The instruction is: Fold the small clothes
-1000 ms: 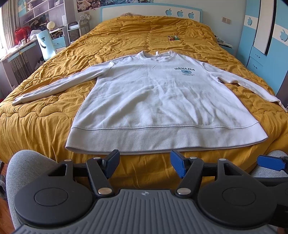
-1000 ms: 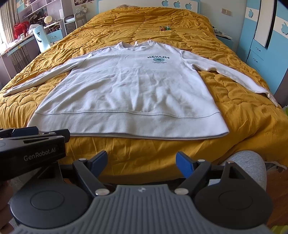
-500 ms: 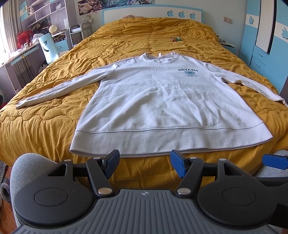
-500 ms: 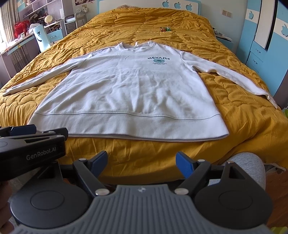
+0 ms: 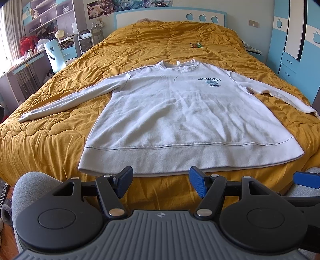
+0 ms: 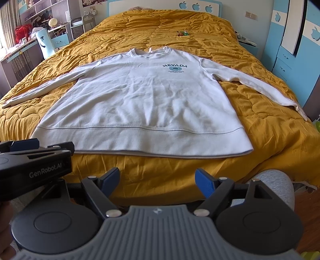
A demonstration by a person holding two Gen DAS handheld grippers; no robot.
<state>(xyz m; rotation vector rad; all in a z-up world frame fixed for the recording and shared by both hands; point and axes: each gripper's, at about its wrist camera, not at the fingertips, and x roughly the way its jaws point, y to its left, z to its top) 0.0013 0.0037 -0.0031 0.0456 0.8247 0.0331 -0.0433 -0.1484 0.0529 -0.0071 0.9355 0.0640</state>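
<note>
stage: not begun | white sweatshirt (image 5: 180,112) flat, unfolded, sleeves spread, hem at bed (image 5: 50,144) foot edge | left hand-held gripper (image 5: 161,181) apart, empty | right hand-held gripper (image 6: 157,180) apart, empty | left: all folds

Watching remotely, I find almost the only change in the left wrist view. The white sweatshirt (image 5: 180,120) has slipped a touch down and to the right in the frame, so its left cuff (image 5: 25,118) sits further in from the left edge, and a wider strip of the posters (image 5: 128,6) above the headboard (image 5: 160,18) shows along the top. In the right wrist view I see the sweatshirt nudged slightly toward the left of the frame.
</note>
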